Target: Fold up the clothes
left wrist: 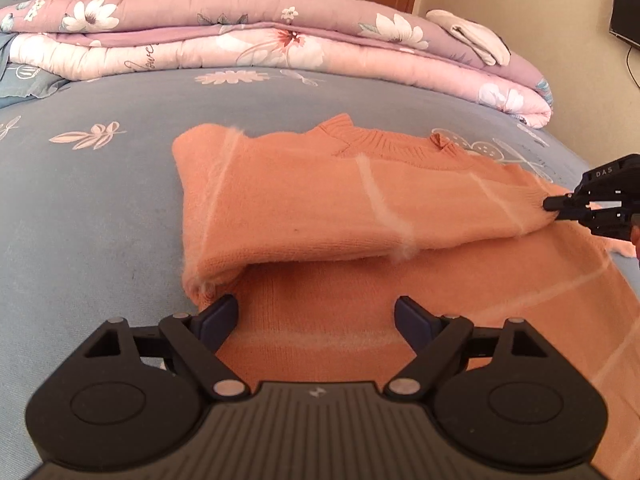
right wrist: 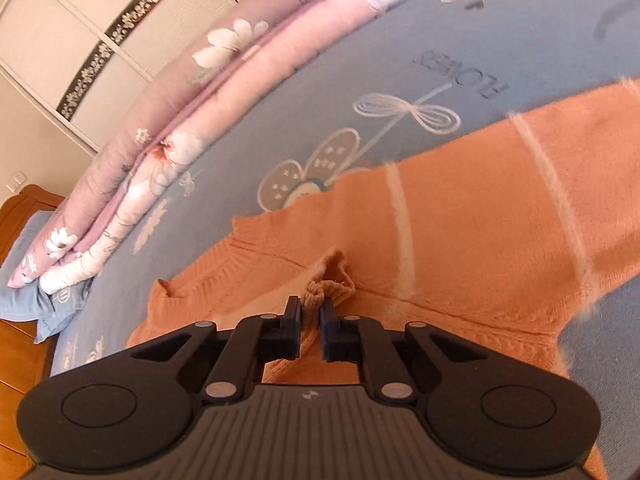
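On the bed [left wrist: 100,200]: sweater [left wrist: 300,208] being folded.
Right gripper [right wrist: 310,316]: pinching the cuff [right wrist: 330,286].
Left gripper [left wrist: 316,316]: hovering wide, empty.
Next: likely laying the sleeve flat.

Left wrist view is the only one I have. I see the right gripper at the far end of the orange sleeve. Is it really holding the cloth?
Observer: Yes. In the right wrist view the right gripper is shut on the ribbed cuff of the orange sweater.
Operator: Is the cuff flat between the fingers?
Observer: No, it is bunched up in folds just beyond the fingertips.
Operator: What lies past the cuff from that side?
Observer: The blue bedsheet, printed with the word FLOWER, which appears upside down in that view.
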Tool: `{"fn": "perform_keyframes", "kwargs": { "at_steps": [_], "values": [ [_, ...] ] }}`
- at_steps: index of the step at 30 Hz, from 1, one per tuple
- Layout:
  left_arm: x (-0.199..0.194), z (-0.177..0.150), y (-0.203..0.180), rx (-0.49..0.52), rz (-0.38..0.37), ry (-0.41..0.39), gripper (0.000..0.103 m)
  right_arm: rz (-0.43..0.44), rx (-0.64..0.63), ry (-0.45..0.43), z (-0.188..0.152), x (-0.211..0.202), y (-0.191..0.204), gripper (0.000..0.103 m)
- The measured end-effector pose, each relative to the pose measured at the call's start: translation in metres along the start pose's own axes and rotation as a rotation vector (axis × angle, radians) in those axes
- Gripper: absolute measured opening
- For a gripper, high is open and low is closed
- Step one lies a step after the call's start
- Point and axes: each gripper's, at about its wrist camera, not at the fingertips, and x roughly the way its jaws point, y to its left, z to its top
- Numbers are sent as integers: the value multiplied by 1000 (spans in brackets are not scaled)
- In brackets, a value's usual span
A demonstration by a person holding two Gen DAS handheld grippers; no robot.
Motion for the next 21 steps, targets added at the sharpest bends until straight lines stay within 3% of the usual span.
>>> {"fn": "perform_keyframes", "kwargs": {
  "at_steps": [2, 4, 7, 9, 11, 12, 15, 18, 21],
  "values": [
    [-1, 1, 0, -5, -3, 5, 85, -11, -35, 10, -5, -3, -4, 13],
    [-8, 4, 2, -34, -28, 6, 85, -46, -23, 20, -2, -14, -1, 26],
    [-26, 9, 3, -68, -108, -14, 85, -85, -87, -46, -2, -46, 19, 32],
    [-41, 17, 3, -70, -160, -69, 85, -33, -160, -83, -3, -58, 40, 33],
    [-53, 26, 4, -72, -182, -141, 86, 45, -254, -60, -3, -52, 69, 38],
    [-49, 36, 8, -76, -160, -158, 88, 78, -298, -45, -5, -44, 84, 43],
    [-28, 67, 21, -86, -74, -197, 90, 56, -397, -1, -9, -2, 119, 45],
    [16, 89, 40, -112, -28, -144, 89, 25, -342, 78, -20, 30, 116, 45],
    [62, 87, 56, -163, -49, 0, 89, 36, -324, 95, -38, 26, 105, 45]
  ]
}}
